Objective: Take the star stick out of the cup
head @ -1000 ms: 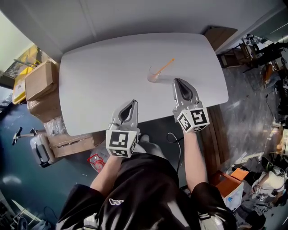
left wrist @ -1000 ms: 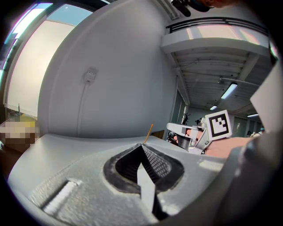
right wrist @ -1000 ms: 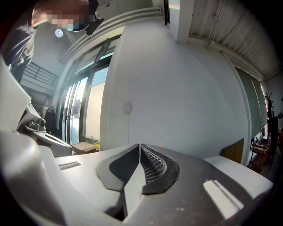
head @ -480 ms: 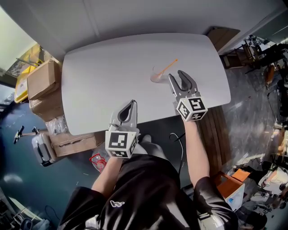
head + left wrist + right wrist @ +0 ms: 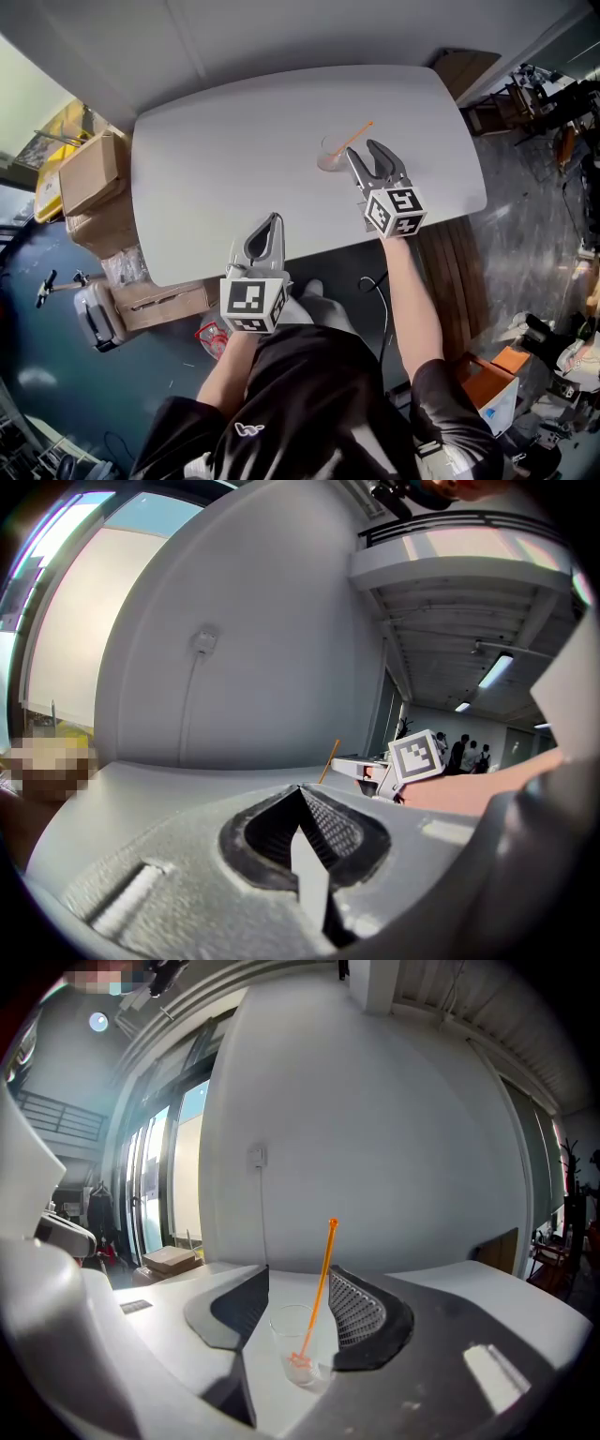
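Inside the cup [image 5: 296, 1340], the star stick's [image 5: 321, 1279] lower end is an orange blur, its shape unclear. From the head view the cup is a faint smudge. The left gripper view shows only the stick's top; the cup below is hidden.

The counter [image 5: 234, 141] lies open on every side of the cup [image 5: 328, 157]. Only the leaning star stick [image 5: 359, 133] juts above its rim.

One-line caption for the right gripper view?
Right gripper, jaws opening and empty, faces the cup with the stick leaning in it.
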Motion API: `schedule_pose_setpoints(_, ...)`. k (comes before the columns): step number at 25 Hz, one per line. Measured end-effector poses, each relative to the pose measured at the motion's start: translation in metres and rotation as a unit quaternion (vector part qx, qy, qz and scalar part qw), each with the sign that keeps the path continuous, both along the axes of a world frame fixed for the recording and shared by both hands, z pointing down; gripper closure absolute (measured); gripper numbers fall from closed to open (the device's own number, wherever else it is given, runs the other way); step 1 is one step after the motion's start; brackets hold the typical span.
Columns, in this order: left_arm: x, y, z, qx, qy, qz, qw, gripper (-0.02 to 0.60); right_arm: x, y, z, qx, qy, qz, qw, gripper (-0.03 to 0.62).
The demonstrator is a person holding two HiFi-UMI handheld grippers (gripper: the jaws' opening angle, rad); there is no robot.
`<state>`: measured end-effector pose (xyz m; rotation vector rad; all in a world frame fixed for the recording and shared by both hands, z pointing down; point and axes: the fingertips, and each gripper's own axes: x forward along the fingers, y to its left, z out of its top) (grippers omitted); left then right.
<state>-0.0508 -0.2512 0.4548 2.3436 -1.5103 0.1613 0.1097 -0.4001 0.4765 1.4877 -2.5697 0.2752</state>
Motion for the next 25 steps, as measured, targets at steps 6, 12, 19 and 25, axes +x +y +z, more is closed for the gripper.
schedule_pose_setpoints(6, -0.005, 0.000, 0.005, -0.007, -0.005, -0.002, 1.0000, 0.580, -0.001, -0.014, 0.013, -0.017, -0.003, 0.006, 1.000, 0.402)
schedule_pose_setpoints(12, -0.012, -0.001, 0.009, -0.013, -0.006, -0.009, 0.9999, 0.580, -0.002, -0.026, 0.026, -0.030, -0.001, 0.010, 1.000, 0.413)
schedule_pose_setpoints(19, -0.016, -0.006, 0.011, -0.020, -0.006, -0.007, 0.9998, 0.580, -0.002, -0.037, 0.038, -0.052, -0.007, 0.022, 0.998, 0.444)
schedule_pose_setpoints(25, -0.011, -0.012, 0.011, -0.020, -0.007, 0.001, 0.9998, 0.580, -0.006, -0.040, 0.043, -0.062, -0.015, 0.023, 0.998, 0.473)
